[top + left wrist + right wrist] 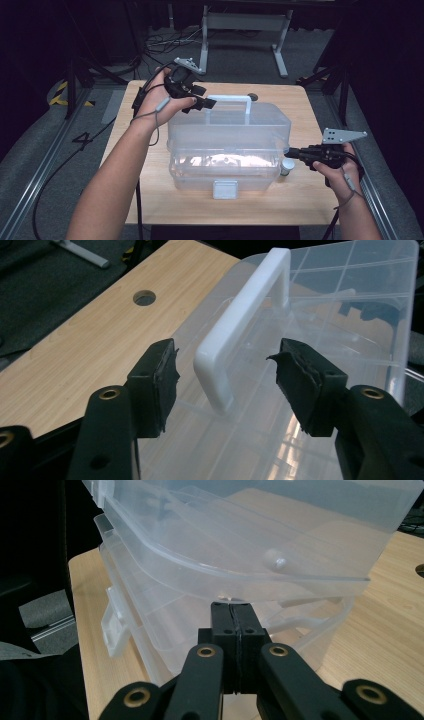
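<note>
Two claws are at work on one big see-through box point(227, 145) that sits in the middle of the wooden bench point(295, 200). Near the front, the box has a little grey latch point(225, 189). On the right side, the right claw point(292, 153) is clenched tight, with its tips against the box's side, right under the lid's edge. A small round jar point(287, 166) stands just beside it. Farther back, the left claw point(206, 103) is spread wide, with the end of the white handle point(240, 315) between its pads, not touching them. Past the box, the bench has a round hole point(144, 298).
</note>
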Tool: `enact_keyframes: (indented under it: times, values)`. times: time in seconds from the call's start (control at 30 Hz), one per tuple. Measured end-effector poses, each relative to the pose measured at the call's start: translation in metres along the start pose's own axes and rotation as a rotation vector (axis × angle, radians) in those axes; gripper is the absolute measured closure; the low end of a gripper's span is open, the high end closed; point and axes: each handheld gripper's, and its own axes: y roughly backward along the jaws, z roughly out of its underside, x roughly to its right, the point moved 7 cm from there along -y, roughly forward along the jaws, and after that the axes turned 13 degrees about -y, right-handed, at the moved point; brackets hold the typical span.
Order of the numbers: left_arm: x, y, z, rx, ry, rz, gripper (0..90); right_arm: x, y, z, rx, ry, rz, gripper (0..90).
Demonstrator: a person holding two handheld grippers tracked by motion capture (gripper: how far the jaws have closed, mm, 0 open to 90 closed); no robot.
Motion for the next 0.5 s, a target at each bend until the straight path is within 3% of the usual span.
enact_keyframes:
  times: [0.5]
  values:
    - [0.013, 0.049, 0.018, 0.057, 0.031, -0.068, 45.1, 0.005, 0.0, -0.016, 0.023, 0.016, 0.003, 90.0]
